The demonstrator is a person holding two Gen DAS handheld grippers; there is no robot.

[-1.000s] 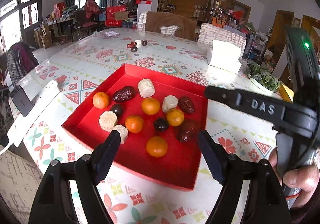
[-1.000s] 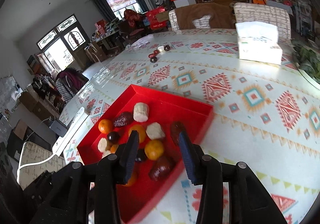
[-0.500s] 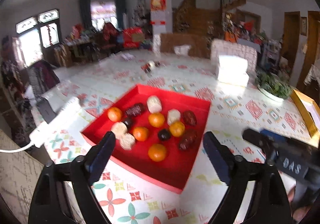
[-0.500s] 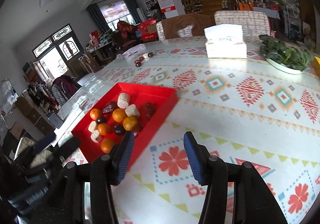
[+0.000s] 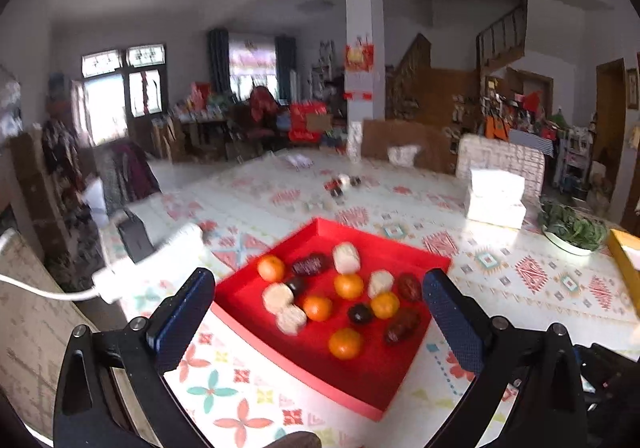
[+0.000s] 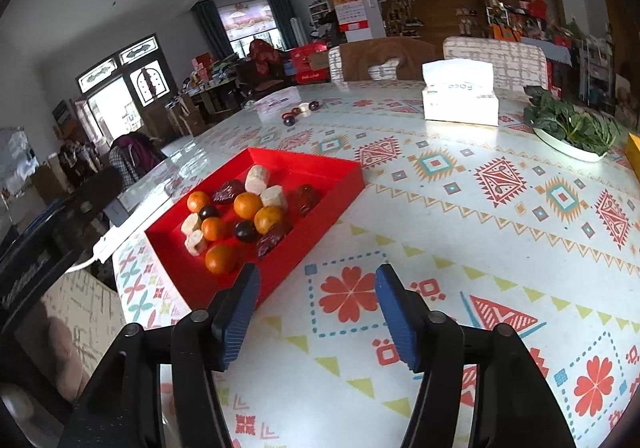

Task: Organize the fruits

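Note:
A shallow red tray (image 5: 404,252) (image 6: 336,183) lies on the patterned table and holds several oranges (image 5: 345,343) (image 6: 219,258), dark red dates (image 5: 401,324) (image 6: 270,240), small dark round fruits (image 5: 360,313) and pale cylindrical pieces (image 5: 346,257) (image 6: 256,178). My left gripper (image 5: 318,290) hovers before the tray's near edge; its jaws are opening wide, nothing between them. My right gripper (image 6: 317,290) is over bare tablecloth to the right of the tray's near corner; its jaws are opening, also with nothing in them.
A white tissue box (image 6: 460,97) and a plate of leafy greens (image 6: 572,127) stand at the far right. A few small dark fruits (image 6: 300,111) lie far back. A white power strip (image 5: 148,264) with its cable and a dark adapter (image 5: 134,236) lie left of the tray.
Both grippers' jaws have spread wider. My right gripper left the tray and now sits over the tablecloth to its right. My left gripper drew back and tilted up, showing more of the room.

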